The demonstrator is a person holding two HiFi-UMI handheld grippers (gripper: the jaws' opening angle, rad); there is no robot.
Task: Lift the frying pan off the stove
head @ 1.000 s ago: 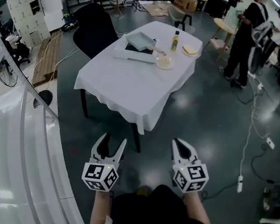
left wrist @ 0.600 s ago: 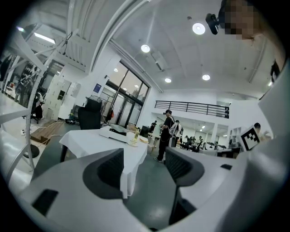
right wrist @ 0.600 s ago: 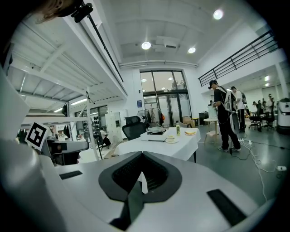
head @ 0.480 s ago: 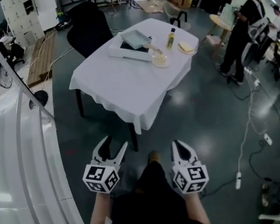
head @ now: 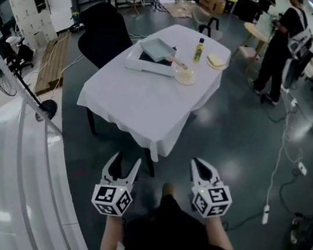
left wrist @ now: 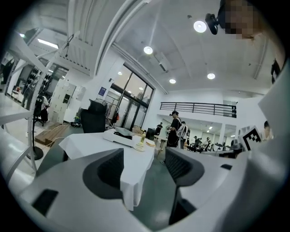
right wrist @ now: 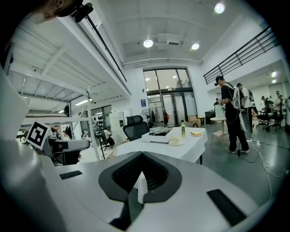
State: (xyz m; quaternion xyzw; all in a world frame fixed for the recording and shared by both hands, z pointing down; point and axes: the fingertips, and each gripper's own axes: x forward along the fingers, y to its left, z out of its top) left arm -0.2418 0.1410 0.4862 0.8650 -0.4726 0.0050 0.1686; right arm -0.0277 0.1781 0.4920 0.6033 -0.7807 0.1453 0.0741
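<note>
Nearer now, the frying pan sits well ahead; left gripper gapes empty, right gripper pinched on nothing, both carried low for the approach

**Q:** What sort of place am I steering through?

**A:** An open lab hall, as I read it: polished grey floor with a trailing power cable, mezzanine railing, glass doors, an office chair, and one draped table with a stove at its far edge.
</note>
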